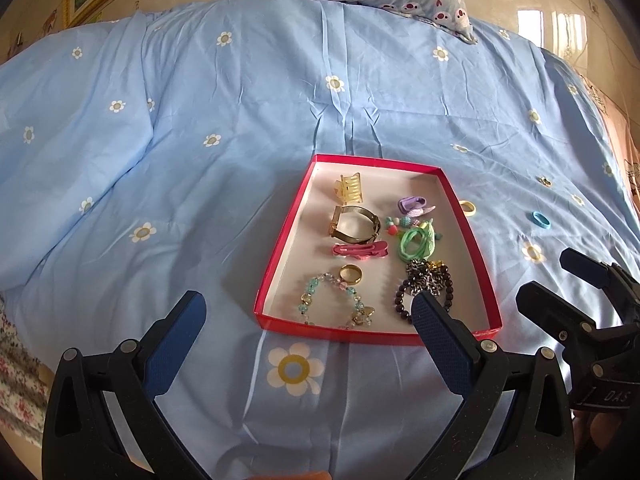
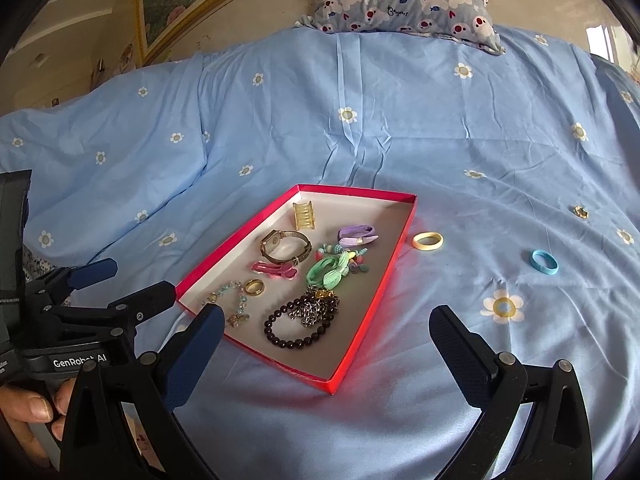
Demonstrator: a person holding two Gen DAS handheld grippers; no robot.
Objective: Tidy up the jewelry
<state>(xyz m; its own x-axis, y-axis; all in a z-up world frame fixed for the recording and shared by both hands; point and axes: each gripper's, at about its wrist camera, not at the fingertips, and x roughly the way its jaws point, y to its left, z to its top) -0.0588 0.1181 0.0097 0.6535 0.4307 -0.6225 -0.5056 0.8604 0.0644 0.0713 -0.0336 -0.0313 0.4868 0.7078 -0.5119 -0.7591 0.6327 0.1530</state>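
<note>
Left gripper (image 1: 308,316) low over the bed, jaws spread wide, nothing between them. Right gripper (image 2: 326,328) likewise low, jaws spread wide and empty, hovering just right of the tray's near corner. Seen from the right wrist camera, the left gripper (image 2: 116,280) beside the tray's left edge, a hand (image 2: 28,412) wrapped around its handle.

Just beyond the jaws, a shallow red tray (image 1: 276,256) flat on the blue flowered bedsheet (image 1: 200,120). Nearest inside: a pale beaded bracelet (image 1: 336,300) on the left, a dark beaded bracelet (image 2: 296,330) on the right with a tangle of chain (image 2: 316,306) touching it. Just behind the pale bracelet, a gold ring (image 1: 351,274). Further in, a pink hair clip (image 1: 360,249), next to a green hair tie (image 1: 416,242). Behind those, a gold watch (image 1: 354,224) and a cluster of small coloured beads (image 1: 396,226). Toward the far end, a purple hair tie (image 1: 414,205) and a yellow claw clip (image 1: 351,189).

Outside the tray on the right, on the sheet: a cream ring-shaped band (image 2: 428,240) just beside the tray wall, a blue band (image 2: 544,263) well apart, a small gold piece (image 2: 580,212) further still.

At the far edge of the bed, a patterned pillow (image 2: 404,0); on the wall to the left, a gilt-framed picture (image 2: 176,4).
</note>
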